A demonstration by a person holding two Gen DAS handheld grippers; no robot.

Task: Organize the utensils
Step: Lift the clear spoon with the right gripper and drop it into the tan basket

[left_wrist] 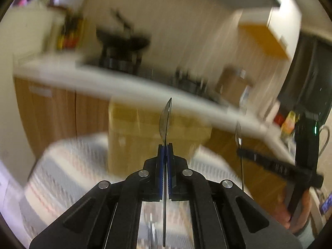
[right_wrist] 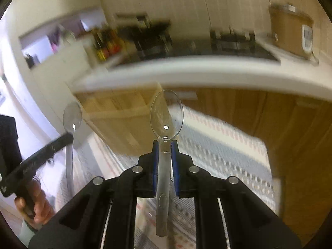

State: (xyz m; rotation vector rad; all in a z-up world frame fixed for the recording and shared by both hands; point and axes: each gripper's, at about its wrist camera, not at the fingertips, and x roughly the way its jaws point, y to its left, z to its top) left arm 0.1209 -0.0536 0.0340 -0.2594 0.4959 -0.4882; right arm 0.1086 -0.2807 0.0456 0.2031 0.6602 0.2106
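Each hand carries one clear plastic spoon through the air, and both views are smeared with motion blur. The left gripper has its jaws clamped together on the thin edge of its spoon, which stands edge-on with the bowl pointing forward and the handle running back between the fingers. The right gripper has its jaws clamped on the neck of the other spoon, bowl face-up and flat to the camera, handle trailing underneath. Both spoons are held clear of the patterned cloth below, with a wooden box beyond them — possibly where utensils are meant to go, though its compartments are too blurred to read. The step in hand looks like carrying the pair over for sorting. To do it well, I would keep both grips firm, slow down until the view sharpens, keep the two grippers well apart, and lower one spoon at a time — handle first.
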